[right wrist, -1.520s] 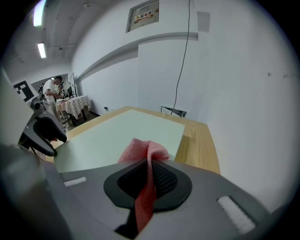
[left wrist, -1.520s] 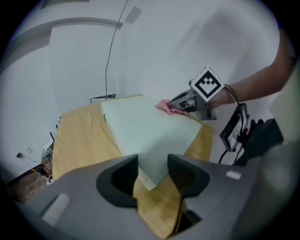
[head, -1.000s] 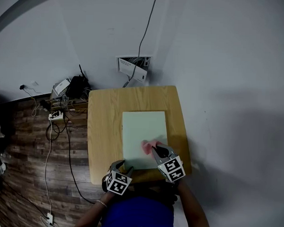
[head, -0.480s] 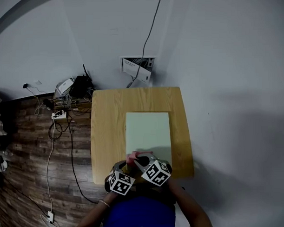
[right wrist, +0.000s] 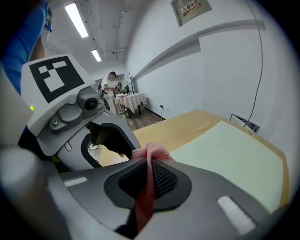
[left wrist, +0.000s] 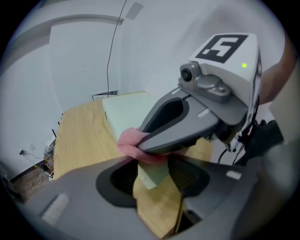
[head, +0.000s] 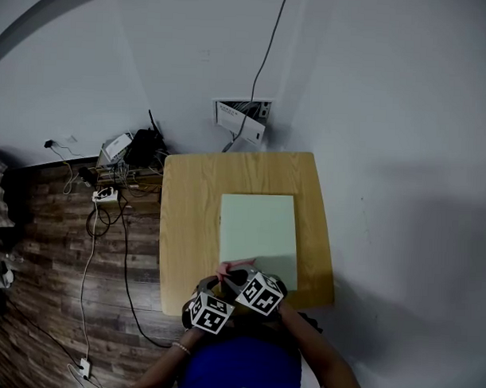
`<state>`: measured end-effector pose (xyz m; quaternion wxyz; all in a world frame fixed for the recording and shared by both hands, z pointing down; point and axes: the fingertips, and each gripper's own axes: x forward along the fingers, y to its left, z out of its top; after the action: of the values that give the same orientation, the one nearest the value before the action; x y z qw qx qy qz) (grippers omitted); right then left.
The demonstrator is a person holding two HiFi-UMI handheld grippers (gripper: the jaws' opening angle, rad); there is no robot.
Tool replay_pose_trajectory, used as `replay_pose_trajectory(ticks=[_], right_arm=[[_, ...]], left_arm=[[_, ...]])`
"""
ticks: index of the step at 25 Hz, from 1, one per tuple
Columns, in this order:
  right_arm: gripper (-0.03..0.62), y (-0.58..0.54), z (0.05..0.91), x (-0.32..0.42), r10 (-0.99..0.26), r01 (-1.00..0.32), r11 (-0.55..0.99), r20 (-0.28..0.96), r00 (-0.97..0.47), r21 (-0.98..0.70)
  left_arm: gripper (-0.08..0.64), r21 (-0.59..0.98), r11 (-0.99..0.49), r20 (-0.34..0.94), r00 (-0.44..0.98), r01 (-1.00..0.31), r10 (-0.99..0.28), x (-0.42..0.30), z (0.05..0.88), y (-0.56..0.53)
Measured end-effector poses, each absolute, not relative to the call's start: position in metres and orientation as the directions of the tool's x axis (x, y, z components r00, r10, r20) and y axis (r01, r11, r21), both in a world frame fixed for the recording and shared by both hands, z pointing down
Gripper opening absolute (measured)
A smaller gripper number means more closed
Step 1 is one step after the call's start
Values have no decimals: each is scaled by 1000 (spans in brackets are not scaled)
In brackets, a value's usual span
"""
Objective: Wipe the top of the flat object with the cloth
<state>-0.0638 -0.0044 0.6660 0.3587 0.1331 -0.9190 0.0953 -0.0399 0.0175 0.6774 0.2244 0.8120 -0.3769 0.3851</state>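
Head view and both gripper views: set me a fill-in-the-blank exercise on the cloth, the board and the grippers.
1. The right gripper is shut on the ___ cloth.
2. The left gripper is ___ and grips nothing.
3. The board lies flat on the ___ table.

Missing words: pink; open; wooden.

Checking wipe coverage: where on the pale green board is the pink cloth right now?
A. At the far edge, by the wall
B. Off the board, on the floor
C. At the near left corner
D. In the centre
C: the pink cloth, pinched in the right hand-held gripper, sits at the near left corner of the board, on the person's side.
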Motion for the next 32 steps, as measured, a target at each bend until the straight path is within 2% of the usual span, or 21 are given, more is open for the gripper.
replay_pose_trajectory(ticks=[32], right_arm=[[15, -5, 673, -10, -204, -343, 939, 750, -630, -32]], left_arm=[[204, 71, -614, 804, 409, -786, -432, -36, 679, 18]])
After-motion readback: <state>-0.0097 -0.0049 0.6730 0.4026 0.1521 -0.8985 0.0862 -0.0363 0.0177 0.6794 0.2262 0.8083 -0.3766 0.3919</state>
